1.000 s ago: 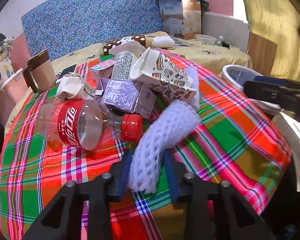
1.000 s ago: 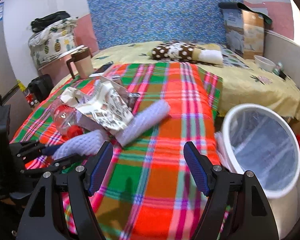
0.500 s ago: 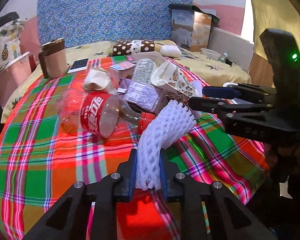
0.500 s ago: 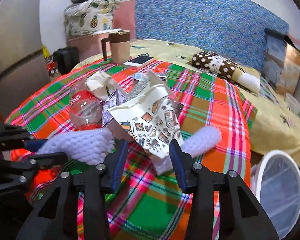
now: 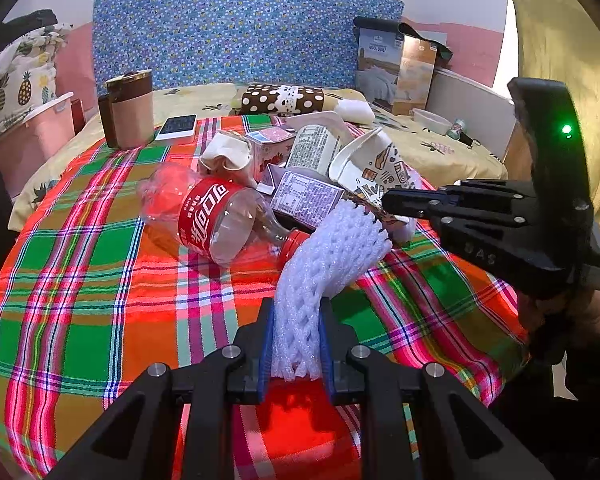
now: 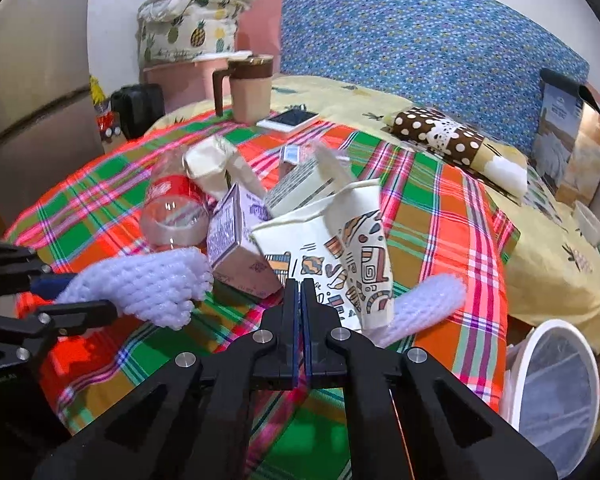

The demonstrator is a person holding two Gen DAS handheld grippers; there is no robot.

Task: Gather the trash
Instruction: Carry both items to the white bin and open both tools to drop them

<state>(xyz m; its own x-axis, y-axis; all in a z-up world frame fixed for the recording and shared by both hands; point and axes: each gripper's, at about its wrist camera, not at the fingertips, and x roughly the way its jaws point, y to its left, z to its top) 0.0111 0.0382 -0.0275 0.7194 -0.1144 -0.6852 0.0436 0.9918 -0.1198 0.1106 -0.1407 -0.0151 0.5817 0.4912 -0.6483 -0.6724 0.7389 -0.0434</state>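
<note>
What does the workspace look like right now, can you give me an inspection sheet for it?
Surface: plaid blanket over a bed.
Job's things: cola bottle, purple carton, patterned paper cup, crumpled white paper, two foam nets; trash bin beside the bed.
Clutter: mug, phone, polka-dot pillow.
Grippers: left tool shut on foam net; right tool shut on the cup's edge.
Cables: nothing seen.
Surroundings: blue headboard, pineapple-print bag.

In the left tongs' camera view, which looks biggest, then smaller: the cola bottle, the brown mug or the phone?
1. Cola bottle
2. Brown mug, though it sits farther back, so its true size is unsure
3. Phone
</note>
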